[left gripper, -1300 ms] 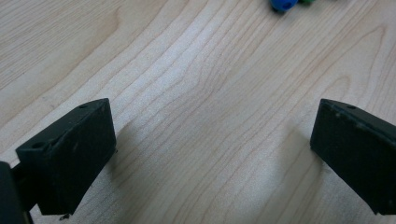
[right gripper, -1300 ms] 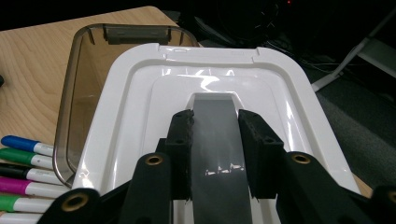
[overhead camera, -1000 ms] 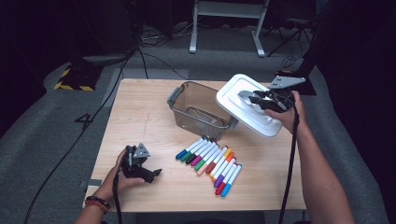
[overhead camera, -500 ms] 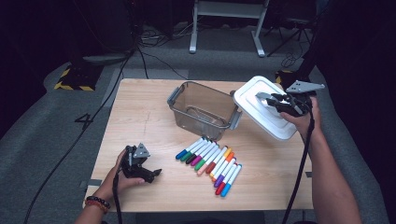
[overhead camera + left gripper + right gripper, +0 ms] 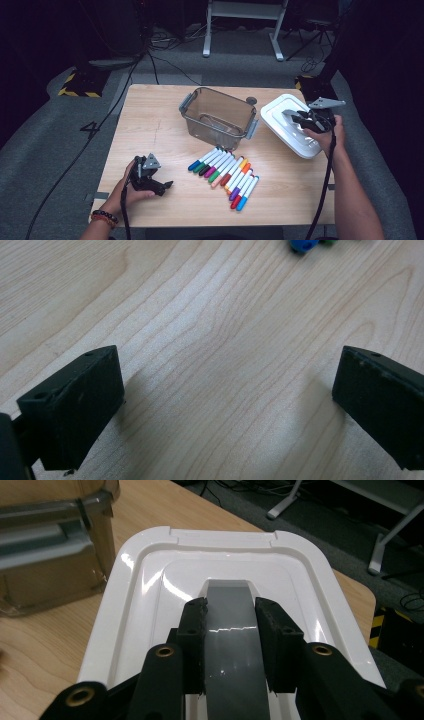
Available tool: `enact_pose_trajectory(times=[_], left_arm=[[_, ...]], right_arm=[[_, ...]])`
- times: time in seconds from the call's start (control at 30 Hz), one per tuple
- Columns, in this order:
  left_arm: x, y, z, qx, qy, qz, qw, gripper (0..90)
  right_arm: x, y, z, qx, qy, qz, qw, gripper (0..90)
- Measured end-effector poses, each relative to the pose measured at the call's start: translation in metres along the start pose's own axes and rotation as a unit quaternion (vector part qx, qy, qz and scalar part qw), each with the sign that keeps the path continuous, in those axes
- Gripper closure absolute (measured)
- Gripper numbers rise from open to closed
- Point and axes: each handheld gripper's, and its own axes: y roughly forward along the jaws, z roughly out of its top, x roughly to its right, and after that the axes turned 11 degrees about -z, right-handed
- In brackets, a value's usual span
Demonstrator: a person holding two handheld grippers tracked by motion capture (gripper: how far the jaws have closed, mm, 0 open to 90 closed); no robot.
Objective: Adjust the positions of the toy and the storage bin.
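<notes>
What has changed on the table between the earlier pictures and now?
The right gripper, shut on the white lid's grey handle, carried the lid rightward and down, away from the clear bin toward the table's right edge. The left gripper, bin and markers stayed put.
</notes>
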Motion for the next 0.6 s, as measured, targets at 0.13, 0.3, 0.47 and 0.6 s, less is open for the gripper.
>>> enact_pose_trajectory(times=[0.13, 0.3, 0.47, 0.6], left_arm=[[0.000, 0.000, 0.000, 0.000, 0.000, 0.000, 1.0000, 0.5], [0.000, 0.000, 0.000, 0.000, 0.000, 0.000, 1.0000, 0.5], [0.000, 0.000, 0.000, 0.000, 0.000, 0.000, 1.0000, 0.5], [0.000, 0.000, 0.000, 0.000, 0.000, 0.000, 1.0000, 0.5]], right_arm=[[-0.003, 0.007, -0.008, -0.009, 0.003, 0.003, 0.9999, 66.8], [-0.009, 0.017, -0.017, -0.021, 0.003, 0.011, 0.9997, 66.7], [-0.014, 0.028, -0.027, -0.031, 0.005, 0.018, 0.9993, 66.7], [-0.020, 0.035, -0.033, -0.041, 0.001, 0.022, 0.9989, 66.7]])
